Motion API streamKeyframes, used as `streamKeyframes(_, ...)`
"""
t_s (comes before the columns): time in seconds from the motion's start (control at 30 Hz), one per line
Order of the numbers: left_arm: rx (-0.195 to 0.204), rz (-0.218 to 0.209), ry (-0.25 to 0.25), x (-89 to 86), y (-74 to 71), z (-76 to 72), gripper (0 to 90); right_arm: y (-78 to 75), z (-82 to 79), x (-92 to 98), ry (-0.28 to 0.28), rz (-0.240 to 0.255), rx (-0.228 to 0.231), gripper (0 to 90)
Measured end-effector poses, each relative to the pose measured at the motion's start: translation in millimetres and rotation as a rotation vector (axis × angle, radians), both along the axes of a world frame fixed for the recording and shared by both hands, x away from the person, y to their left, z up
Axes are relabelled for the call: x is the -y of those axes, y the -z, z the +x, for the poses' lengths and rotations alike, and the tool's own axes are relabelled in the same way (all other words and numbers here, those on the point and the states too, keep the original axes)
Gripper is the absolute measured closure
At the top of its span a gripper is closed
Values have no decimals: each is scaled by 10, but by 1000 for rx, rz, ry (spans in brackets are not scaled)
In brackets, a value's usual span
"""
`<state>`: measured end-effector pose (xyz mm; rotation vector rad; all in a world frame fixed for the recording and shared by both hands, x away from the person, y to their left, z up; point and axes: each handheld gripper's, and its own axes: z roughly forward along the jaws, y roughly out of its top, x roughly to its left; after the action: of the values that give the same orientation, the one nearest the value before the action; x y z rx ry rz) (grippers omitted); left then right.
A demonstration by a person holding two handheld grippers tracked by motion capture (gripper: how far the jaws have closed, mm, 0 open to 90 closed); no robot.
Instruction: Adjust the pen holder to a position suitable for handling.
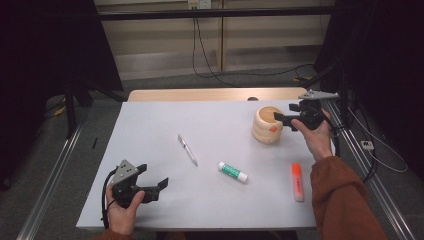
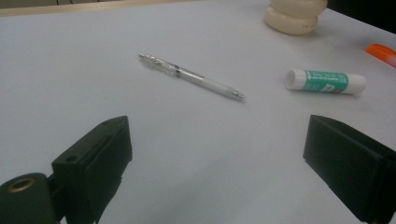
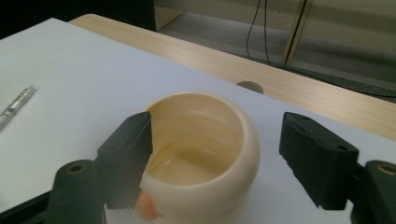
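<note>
The right gripper (image 1: 280, 117) is hovering at the far right of the white table (image 1: 150, 200), right at the cream wooden cup (image 1: 266, 125) — its jaws are standing apart with nothing pinched between them. In the right gripper view the cup (image 3: 205, 158) is sitting just under and between the two black jaws: the left jaw is hanging over the near rim, the right jaw is out beyond the cup's side, and whether either one is touching the wood is hard to say. The cup is standing upright, its hollow showing empty, an orange mark low on its side.

Down at the near left corner the left gripper (image 1: 152, 182) is resting in the person's hand just above the table, jaws spread wide and holding nothing. Its own view is looking out across the bare white top to the clear pen (image 2: 191, 77), lying flat and slanted — well ahead of the jaws. To the right of the pen the glue stick (image 2: 324, 81), green-and-white, is lying on its side.

From the high view the pen (image 1: 188, 149) is lying mid-table, the glue stick (image 1: 232, 171) nearer the person's edge, and the orange highlighter (image 1: 297, 181) is lying beside the right forearm in its rust-coloured sleeve (image 1: 340, 195). All three are well apart from the cup.
</note>
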<state>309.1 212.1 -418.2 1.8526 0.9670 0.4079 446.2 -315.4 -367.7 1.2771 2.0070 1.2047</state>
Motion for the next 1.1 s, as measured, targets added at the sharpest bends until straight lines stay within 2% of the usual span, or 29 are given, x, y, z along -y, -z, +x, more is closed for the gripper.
streamKeyframes(0.2, -5, 0, 1, -8, 0, 1, 77, 8, 266, 10, 27, -51, -32, 343)
streamKeyframes(0.3, -12, 4, 0, -16, 5, 7, 77, 74, 374, -11, 22, -63, -69, 378)
streamKeyframes(0.43, -13, 0, -5, -19, 2, 2, 77, 122, 459, -78, 14, -81, -81, 442)
streamKeyframes(0.57, -12, 1, -3, -25, 4, 1, 77, 184, 520, -73, 30, -94, -97, 518)
streamKeyframes(0.63, -15, 2, -3, -27, 5, 2, 77, 215, 536, -58, 32, -94, -105, 527)
streamKeyframes(0.8, -20, -3, -5, -27, 7, 6, 77, 272, 563, -34, 13, -64, -128, 571)
streamKeyframes(0.93, -23, 1, -3, -28, 7, 5, 77, 302, 576, -96, -2, -100, -128, 616)
streamKeyframes(1.03, -22, 0, -4, -38, 6, 6, 77, 304, 578, -91, 5, -98, -130, 645)
streamKeyframes(1.1, -22, 1, -2, -44, 7, 9, 77, 301, 576, -58, 17, -91, -135, 703)
